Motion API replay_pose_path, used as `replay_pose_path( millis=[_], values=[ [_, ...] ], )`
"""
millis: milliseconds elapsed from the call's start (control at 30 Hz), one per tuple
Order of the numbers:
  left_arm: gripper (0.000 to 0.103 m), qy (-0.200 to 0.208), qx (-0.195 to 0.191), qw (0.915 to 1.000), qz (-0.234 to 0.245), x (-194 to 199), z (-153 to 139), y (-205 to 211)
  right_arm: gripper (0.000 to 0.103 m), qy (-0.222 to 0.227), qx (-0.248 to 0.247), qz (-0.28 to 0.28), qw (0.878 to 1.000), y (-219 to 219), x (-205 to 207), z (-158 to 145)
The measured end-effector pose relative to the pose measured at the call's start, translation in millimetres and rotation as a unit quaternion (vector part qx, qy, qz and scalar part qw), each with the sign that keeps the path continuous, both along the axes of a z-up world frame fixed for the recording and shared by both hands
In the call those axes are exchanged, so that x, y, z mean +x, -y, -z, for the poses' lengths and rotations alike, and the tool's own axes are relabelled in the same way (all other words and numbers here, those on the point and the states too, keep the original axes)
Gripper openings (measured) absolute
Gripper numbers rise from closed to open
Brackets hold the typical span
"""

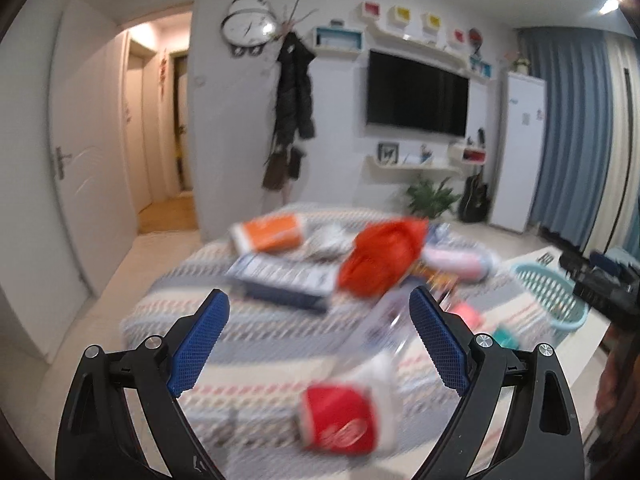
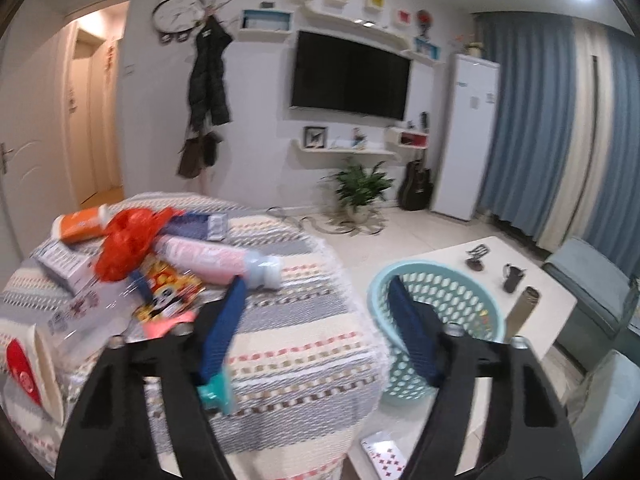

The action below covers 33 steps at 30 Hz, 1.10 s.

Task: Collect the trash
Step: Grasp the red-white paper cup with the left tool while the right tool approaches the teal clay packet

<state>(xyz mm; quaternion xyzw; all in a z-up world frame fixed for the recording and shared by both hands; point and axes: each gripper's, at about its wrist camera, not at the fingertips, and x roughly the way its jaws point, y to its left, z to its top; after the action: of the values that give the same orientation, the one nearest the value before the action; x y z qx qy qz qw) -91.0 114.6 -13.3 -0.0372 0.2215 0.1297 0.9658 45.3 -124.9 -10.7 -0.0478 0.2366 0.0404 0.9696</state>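
Observation:
Trash lies on a table with a striped cloth: a red plastic bag, an orange box, a blue-and-white box, a pink bottle, a clear plastic bottle and a red-and-white carton. My left gripper is open above the cloth, with the clear bottle between its fingers. My right gripper is open and empty over the table's right edge, beside a teal perforated basket. A small teal item lies under its left finger.
A white low table behind the basket holds a tan cylinder and small dark objects. A grey-blue seat stands at the right. A patterned card lies on the floor. A potted plant and guitar stand by the far wall.

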Motion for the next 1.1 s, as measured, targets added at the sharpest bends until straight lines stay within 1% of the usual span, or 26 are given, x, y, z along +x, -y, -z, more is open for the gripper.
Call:
replay_pose_path(
  millis=[67,100,233,267,333,400,500,533,600,700,800,933,967,1033,1067,1100],
  values=[
    [0.089,-0.022,-0.011,0.9997,-0.003,-6,11,-10,0.057,-0.01,0.0,-0.015,1.0,-6,0,5],
    [0.089,-0.041,-0.022,0.9989,-0.007,-9,21,-15,0.057,-0.016,0.002,-0.023,1.0,-8,0,8],
    [0.089,-0.081,-0.058,0.995,-0.012,-18,48,-22,0.057,-0.041,-0.001,-0.043,0.998,-21,-3,24],
    [0.089,-0.084,-0.066,0.9942,-0.01,-18,52,-22,0.057,-0.049,-0.004,-0.047,0.998,-22,-4,30],
    [0.089,-0.092,-0.098,0.991,0.004,-16,62,-18,0.057,-0.065,-0.006,-0.052,0.996,-24,-6,39],
    [0.089,-0.099,-0.111,0.9888,0.012,-11,66,-11,0.057,-0.079,-0.001,-0.057,0.995,-25,-6,45],
    [0.089,-0.111,-0.111,0.9875,0.016,4,73,1,0.058,-0.097,0.016,-0.069,0.993,-24,-6,51],
    [0.089,-0.121,-0.107,0.9869,0.014,11,77,4,0.063,-0.101,0.019,-0.072,0.992,-24,-6,52],
    [0.089,-0.131,-0.11,0.9851,0.014,20,84,7,0.072,-0.112,0.032,-0.082,0.99,-23,-5,56],
    [0.09,-0.15,-0.113,0.9822,0.009,32,91,8,0.077,-0.129,0.045,-0.096,0.986,-24,-4,61],
    [0.09,-0.161,-0.11,0.9807,0.003,39,96,9,0.078,-0.159,0.046,-0.11,0.98,-30,3,70],
    [0.088,-0.164,-0.1,0.9813,0.002,43,97,11,0.078,-0.196,0.06,-0.123,0.971,-37,11,84],
    [0.086,-0.166,-0.097,0.9814,0.0,44,97,11,0.078,-0.202,0.065,-0.127,0.969,-38,13,86],
    [0.076,-0.167,-0.086,0.9822,-0.005,45,97,11,0.078,-0.208,0.065,-0.131,0.967,-43,15,87],
    [0.075,-0.166,-0.087,0.9822,-0.004,45,96,11,0.078,-0.207,0.062,-0.133,0.967,-44,15,87],
    [0.074,-0.164,-0.095,0.982,-0.002,44,96,9,0.078,-0.207,0.059,-0.135,0.967,-47,16,87]
  ],
)
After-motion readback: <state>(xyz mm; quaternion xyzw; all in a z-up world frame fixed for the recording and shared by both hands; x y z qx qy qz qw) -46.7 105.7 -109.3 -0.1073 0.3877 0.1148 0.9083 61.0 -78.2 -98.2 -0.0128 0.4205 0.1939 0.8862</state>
